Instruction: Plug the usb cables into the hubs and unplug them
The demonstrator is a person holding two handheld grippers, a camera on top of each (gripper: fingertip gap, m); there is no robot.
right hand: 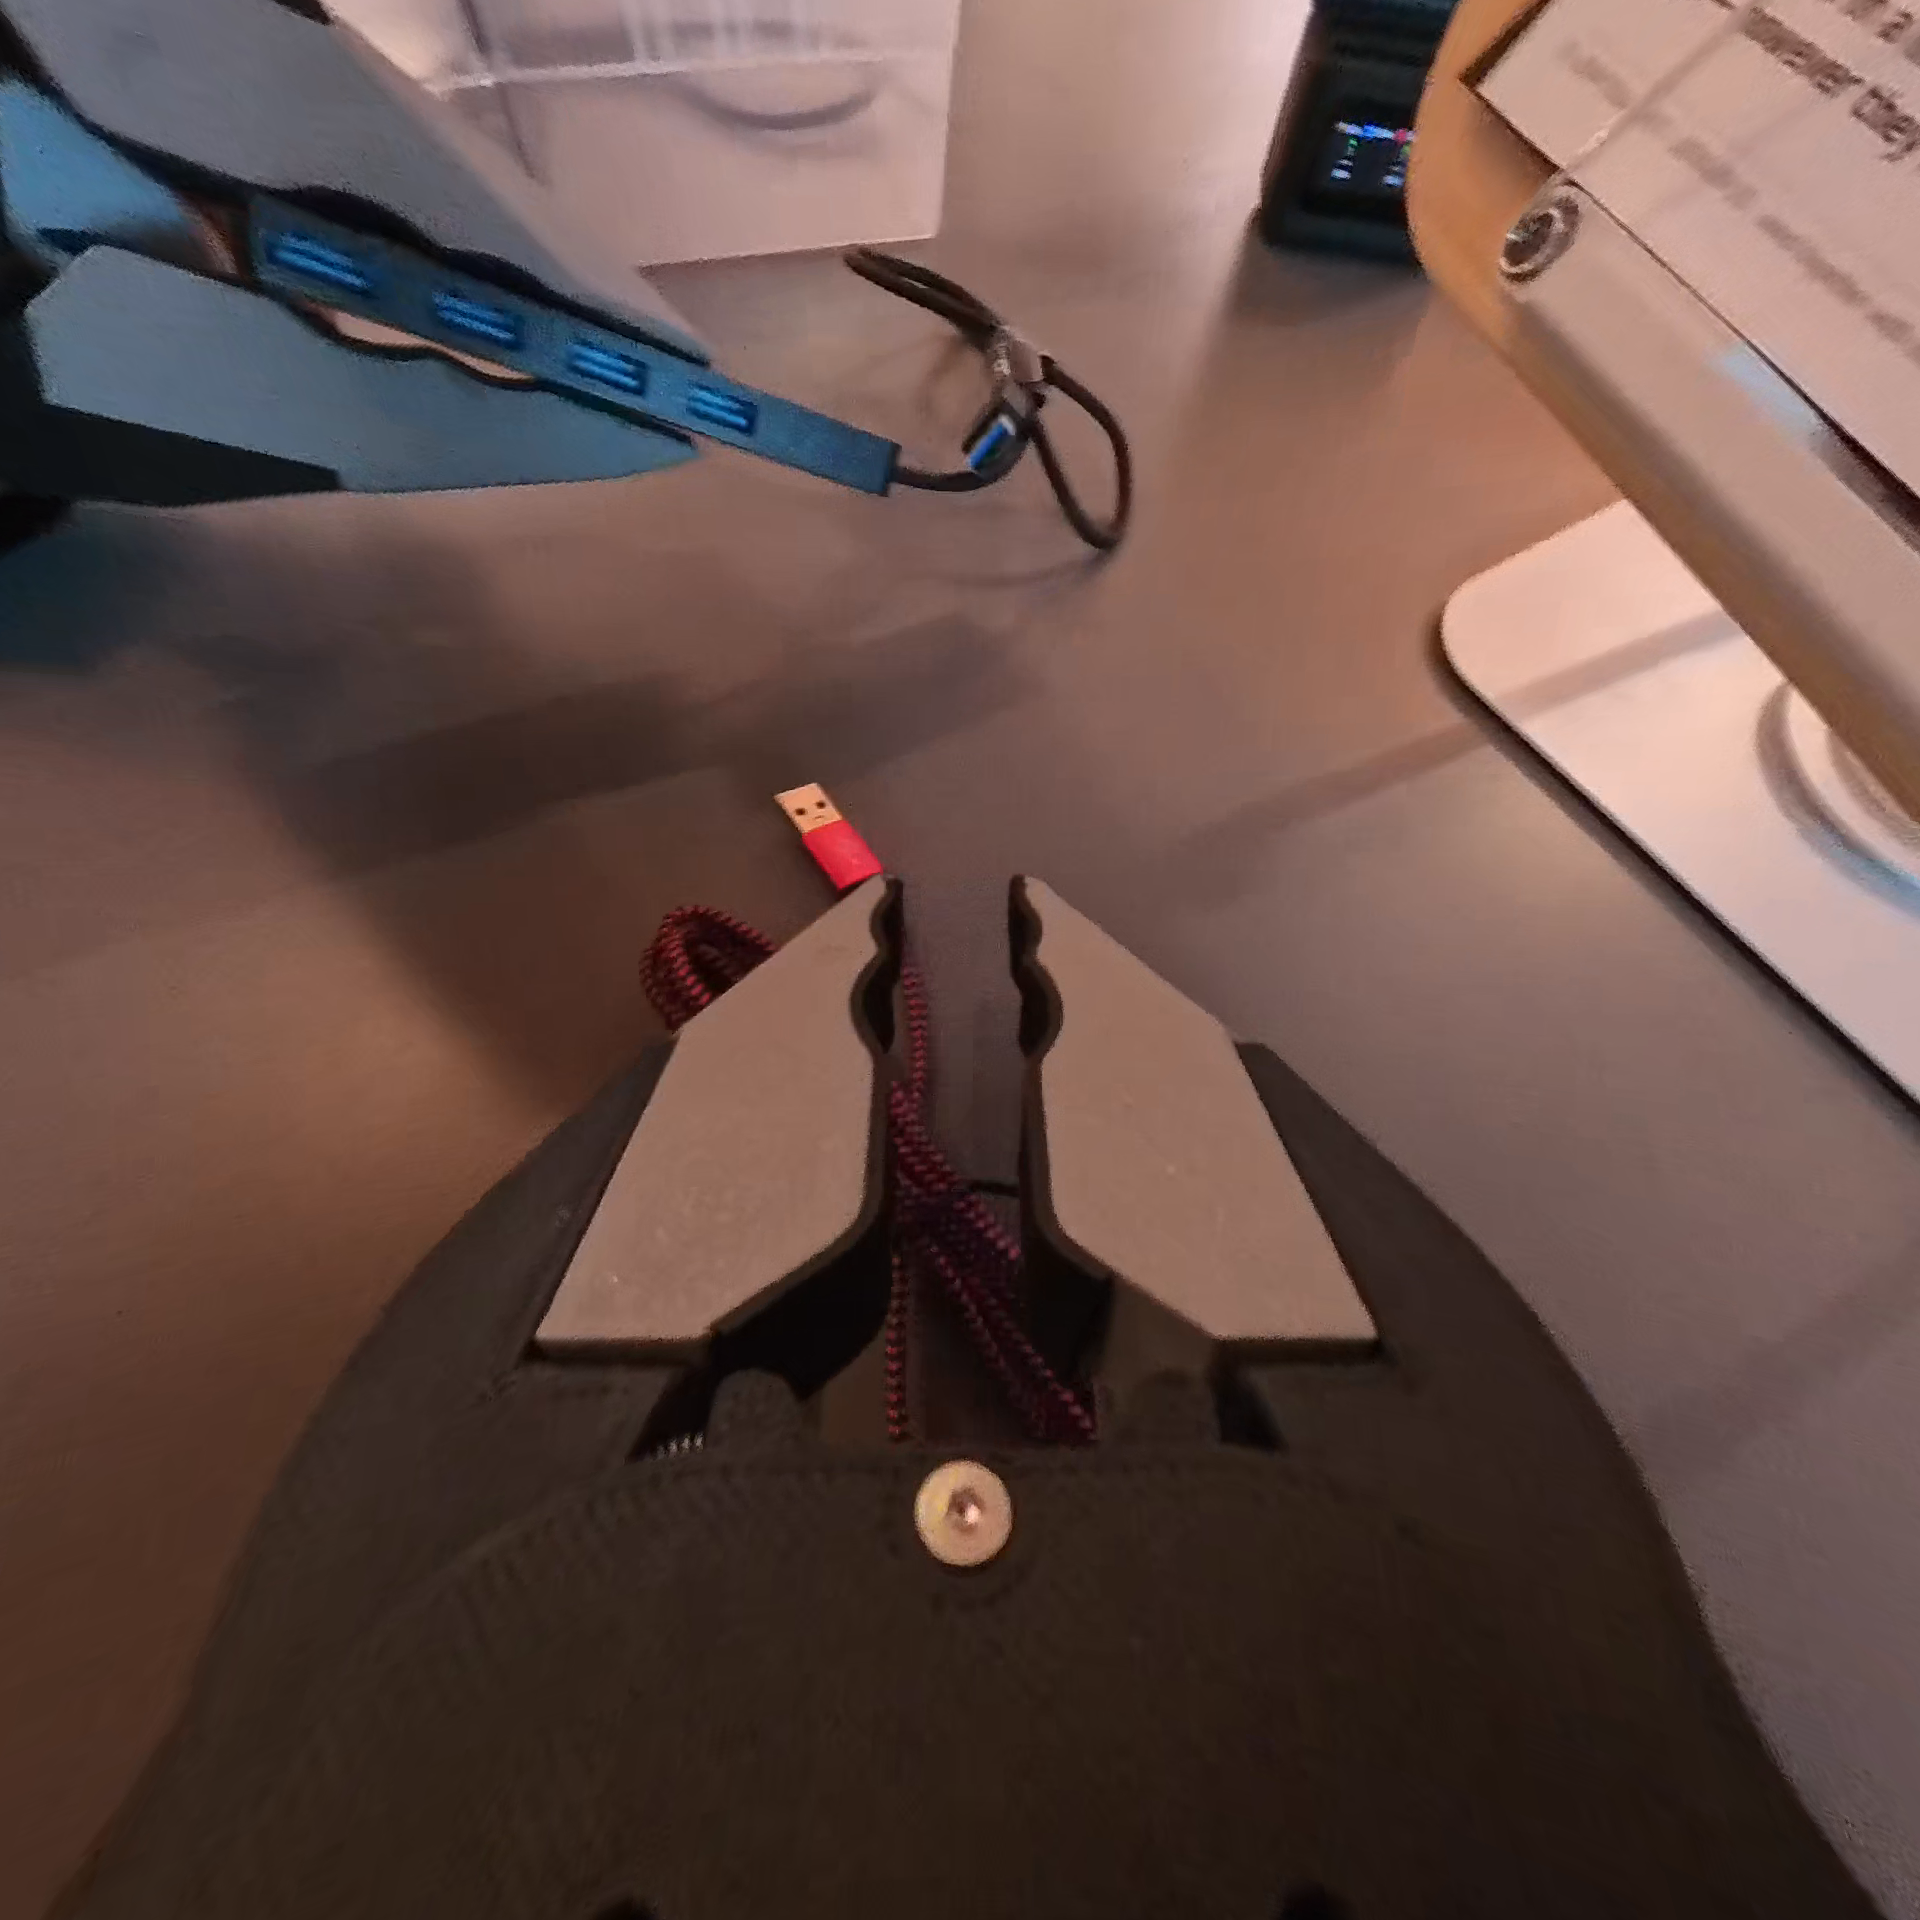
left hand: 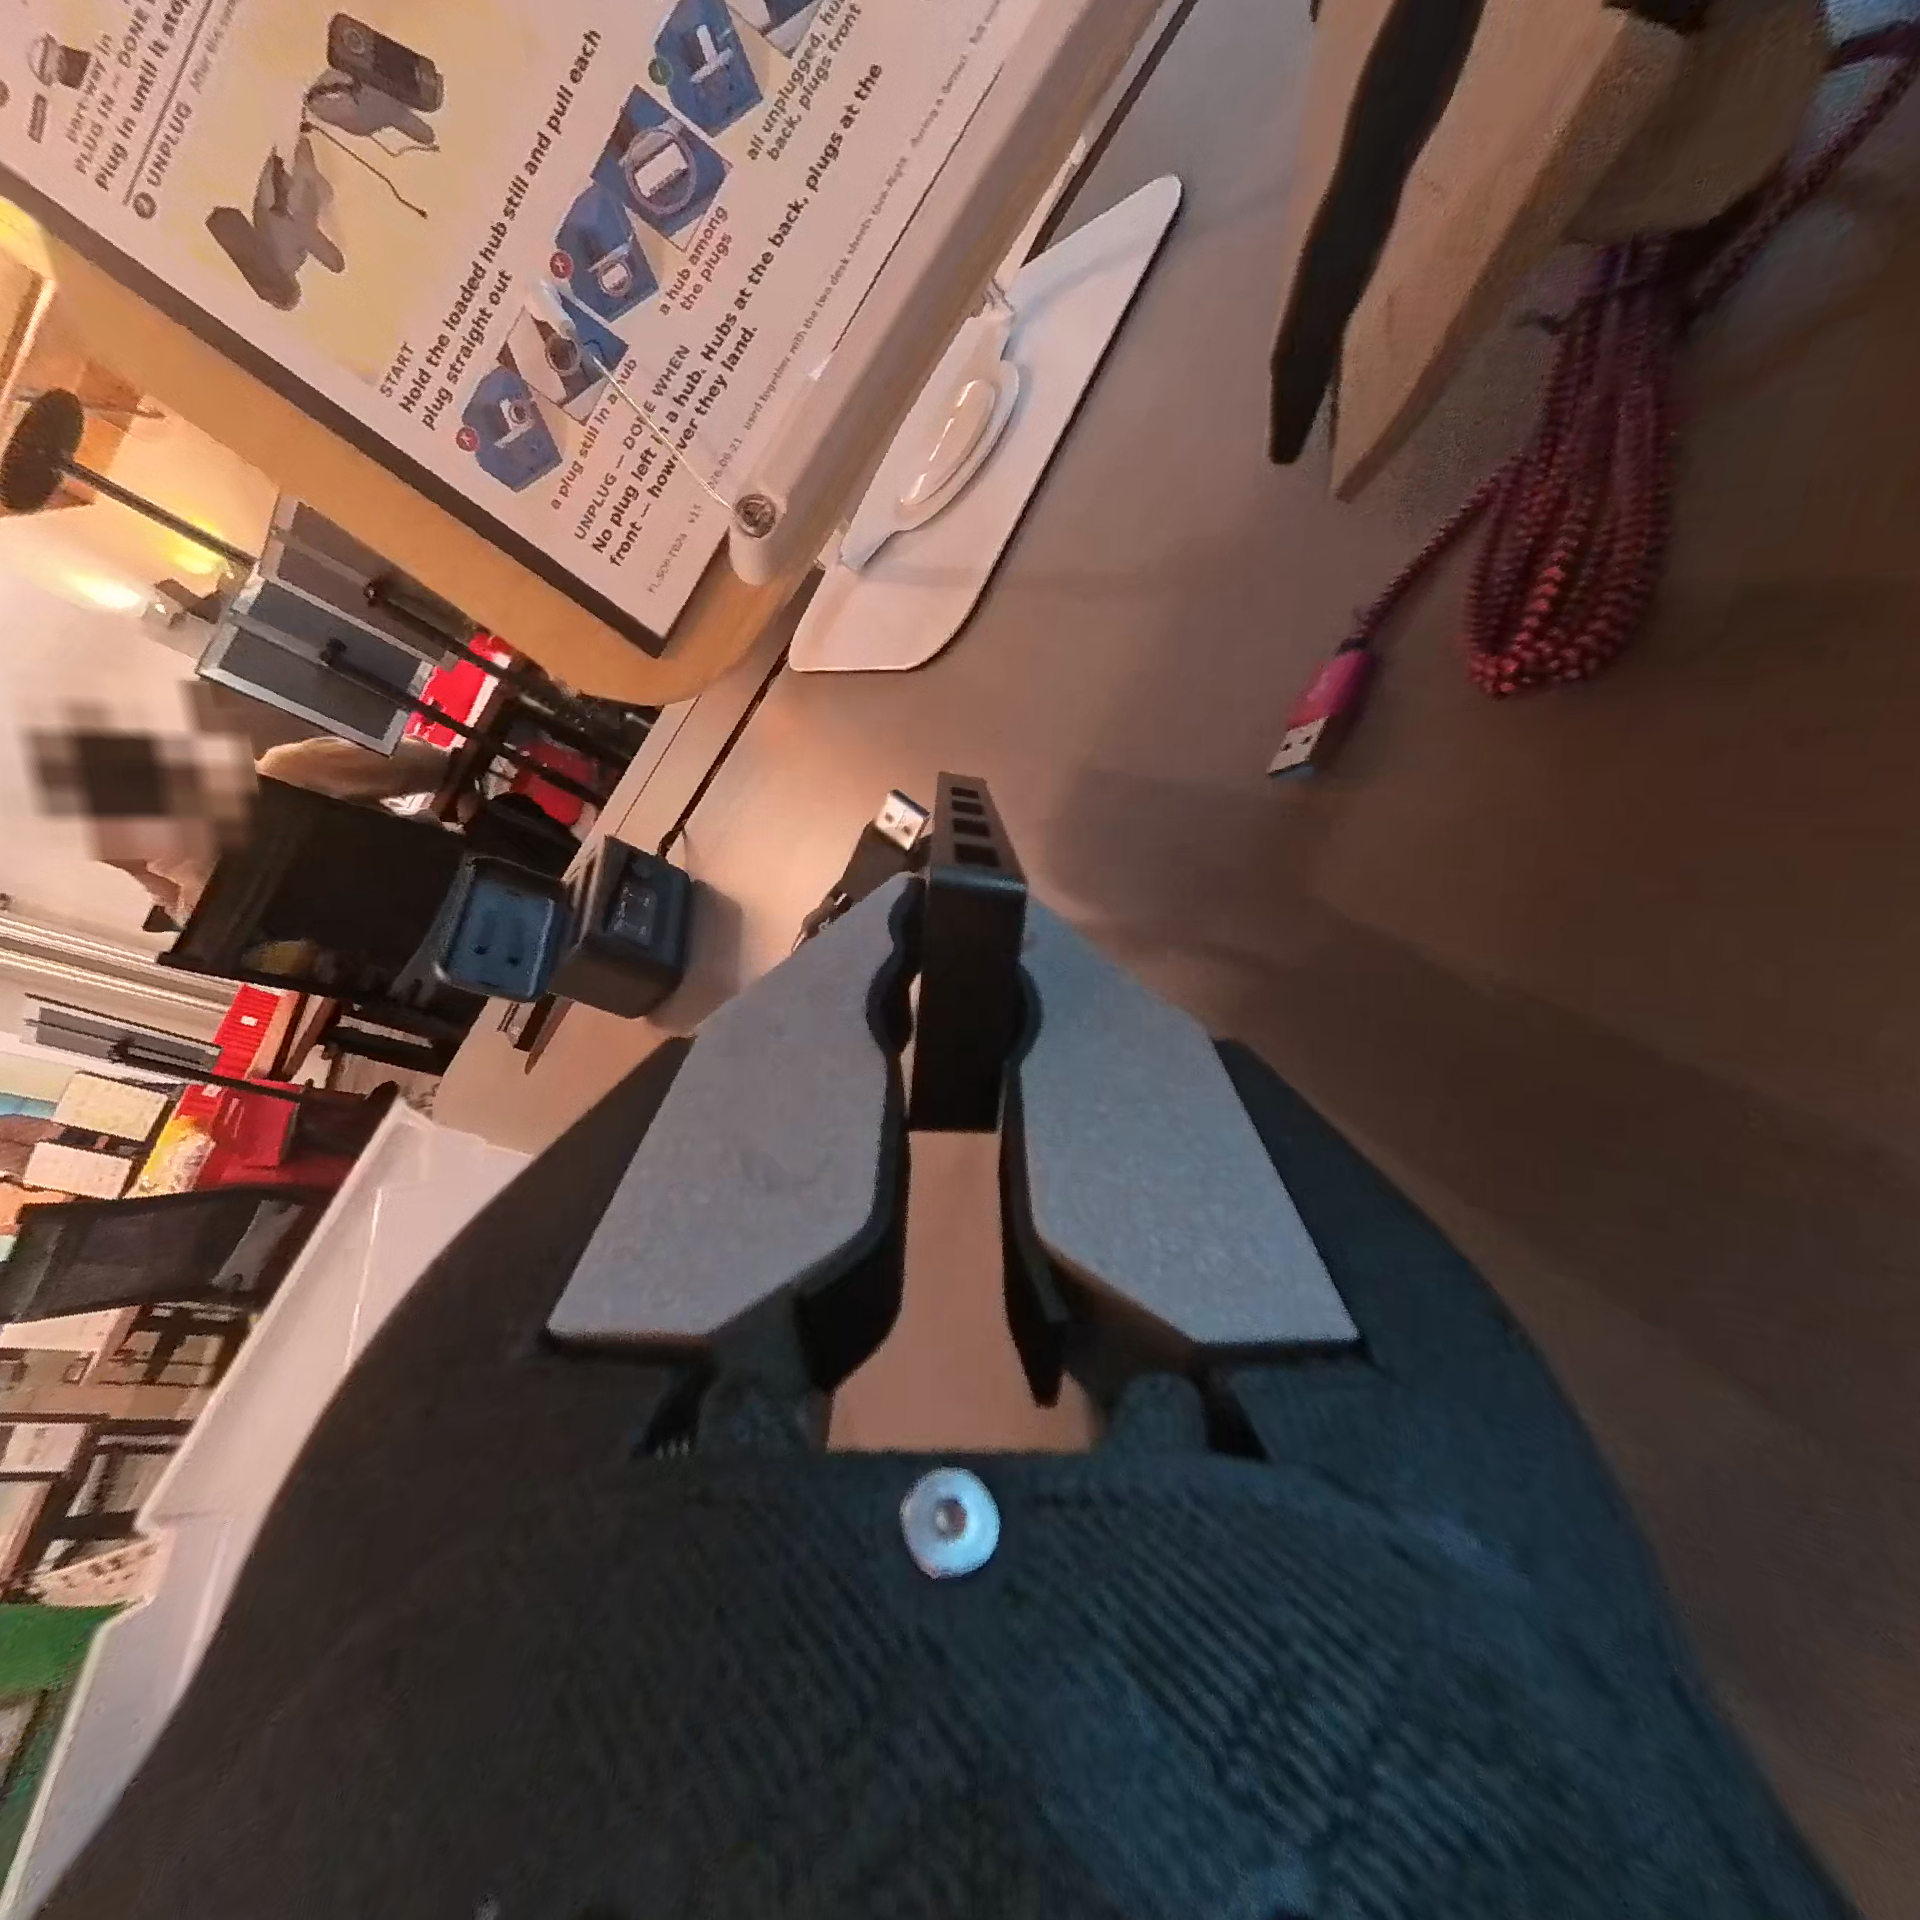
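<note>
Left wrist view: the left gripper (left hand: 961,935) is clamped on a slim black four-port USB hub (left hand: 968,914); a red braided cable's plug (left hand: 1317,717) lies on the grey desk (left hand: 1558,1039) at 1 o'clock.

Right wrist view: the right gripper (right hand: 956,894), jaws apart, holds nothing above that cable; plug (right hand: 828,836) at 11 o'clock, hub (right hand: 582,364) at 10.

I take this for an office or lab workroom. I see a grey counter (left hand: 1351,1039) carrying a framed instruction sheet (left hand: 436,260) on a white stand base (left hand: 1039,343). Behind it stand metal shelving with red boxes (left hand: 488,675), a black mesh chair (left hand: 135,1247) and a small black device with a lit screen (right hand: 1351,156).
</note>
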